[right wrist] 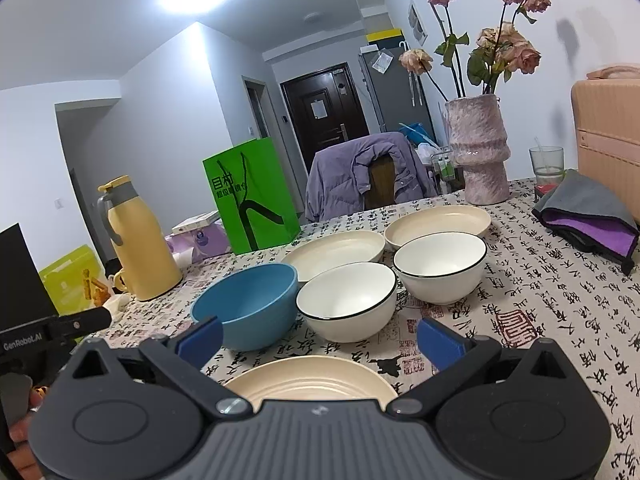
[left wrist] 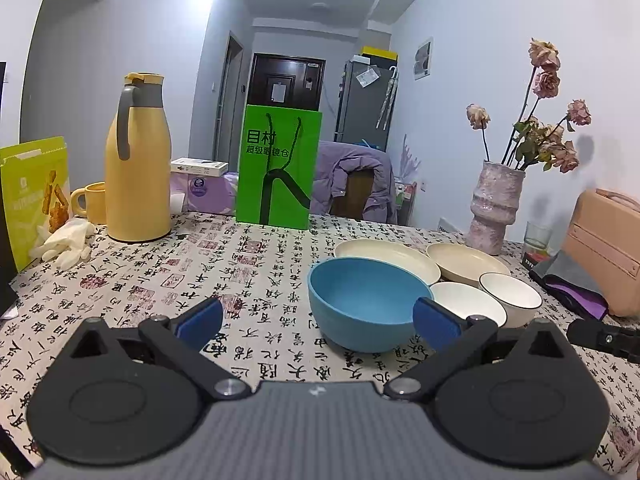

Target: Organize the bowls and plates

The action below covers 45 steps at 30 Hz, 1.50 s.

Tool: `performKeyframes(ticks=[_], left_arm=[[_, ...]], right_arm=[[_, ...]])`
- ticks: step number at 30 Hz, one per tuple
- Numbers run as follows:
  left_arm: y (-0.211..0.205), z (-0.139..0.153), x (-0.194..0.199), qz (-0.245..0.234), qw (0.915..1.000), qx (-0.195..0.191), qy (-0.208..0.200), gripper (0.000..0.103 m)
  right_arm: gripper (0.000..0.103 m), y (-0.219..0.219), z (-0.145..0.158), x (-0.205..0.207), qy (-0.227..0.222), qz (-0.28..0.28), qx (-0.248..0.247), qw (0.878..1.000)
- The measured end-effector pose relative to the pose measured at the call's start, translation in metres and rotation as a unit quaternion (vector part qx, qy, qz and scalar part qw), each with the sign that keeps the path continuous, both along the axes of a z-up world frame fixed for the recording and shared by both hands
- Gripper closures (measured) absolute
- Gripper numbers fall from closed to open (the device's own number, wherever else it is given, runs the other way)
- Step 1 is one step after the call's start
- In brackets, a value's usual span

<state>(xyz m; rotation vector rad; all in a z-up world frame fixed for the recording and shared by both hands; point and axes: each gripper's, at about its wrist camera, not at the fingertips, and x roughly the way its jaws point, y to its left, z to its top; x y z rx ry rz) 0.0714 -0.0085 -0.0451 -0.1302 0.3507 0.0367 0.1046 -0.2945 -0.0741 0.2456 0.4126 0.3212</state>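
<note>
The left gripper fills the bottom of its view with jaws spread wide and nothing between them; its right pad sits in front of the blue bowl, which stands on the tablecloth right of centre. Whether pad and bowl touch cannot be told. Behind the blue bowl lie two cream plates side by side, and to its right two white bowls with dark rims, close together.

The right gripper is also wide open and holds nothing. Between its arms, at bottom centre, shows a third cream plate, partly hidden by the gripper body. Just above stand the blue bowl at centre left and the white bowls to its right — the blue bowl and the nearer white one almost touching. The two further plates lie behind them.

Toward the upper part of the left view stand a yellow jug with a mug, a green bag and, at right, a vase of dried roses. At the left edge of the right view the other gripper's tip pokes in, with fingers of a hand below it.
</note>
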Motion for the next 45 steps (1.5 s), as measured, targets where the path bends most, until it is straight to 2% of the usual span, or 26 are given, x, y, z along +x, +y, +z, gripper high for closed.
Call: performKeyframes(ticks=[14, 31, 45], left_arm=[[-0.002, 0.013, 0.034, -0.003, 1.0, -0.004, -0.003, 0.0], [-0.001, 0.038, 0.083, -0.013, 0.9998, -0.014, -0.004, 0.0], [0.016, 0.059, 0.127, -0.018, 0.9983, -0.056, 0.005, 0.0]], right_arm=[[0.0, -0.003, 0.01, 0.036, -0.002, 0.008, -0.01, 1.0], [0.0, -0.008, 0.026, 0.088, 0.01, 0.0, 0.004, 1.0], [0.0, -0.001, 0.049, 0.13, 0.019, -0.009, 0.009, 1.0]])
